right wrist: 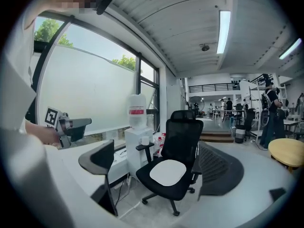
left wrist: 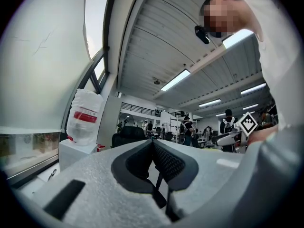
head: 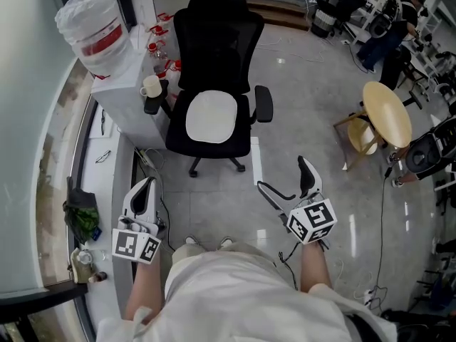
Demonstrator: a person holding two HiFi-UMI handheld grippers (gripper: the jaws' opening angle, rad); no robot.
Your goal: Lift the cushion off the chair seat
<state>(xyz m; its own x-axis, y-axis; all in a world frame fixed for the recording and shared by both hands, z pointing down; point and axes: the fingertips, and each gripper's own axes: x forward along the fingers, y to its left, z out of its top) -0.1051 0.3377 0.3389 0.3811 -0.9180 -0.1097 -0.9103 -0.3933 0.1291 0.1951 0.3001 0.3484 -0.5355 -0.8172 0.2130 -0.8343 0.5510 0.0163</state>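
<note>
**Head view and both claw views: cushion lying on the chair seat, both claws short of it**

Head view, seen steeply from above. A grey polished floor point(head: 306, 120) fills most of the field. At upper centre stands a black office chair point(head: 217, 34) with a mesh backrest, a headrest, two armrests and a wheeled base; its seat faces the person. To the chair's left, against the window wall, is a white cabinet point(head: 128, 98) carrying a large inverted water bottle point(head: 92, 27) with a red label. At far right is a round wooden stool point(head: 387, 112), well apart from the chair.

The white, rounded cushion point(head: 211, 117) lies flat on the middle of the black seat, with seat fabric showing all around it. Nothing touches it.

The left claw point(head: 148, 184) is at lower left, near the cabinet's foot. In the left claw view its two jaws meet at the tips, closed together with nothing between them. The right claw point(head: 281, 173) is at lower right, over bare floor. In the right claw view its jaws stand wide apart and grip nothing; the chair and cushion appear through the gap, at a distance. Both claws are well short of the seat.

A pale mug point(head: 151, 86) sits on the cabinet top, just beside the chair's armrest.
</note>
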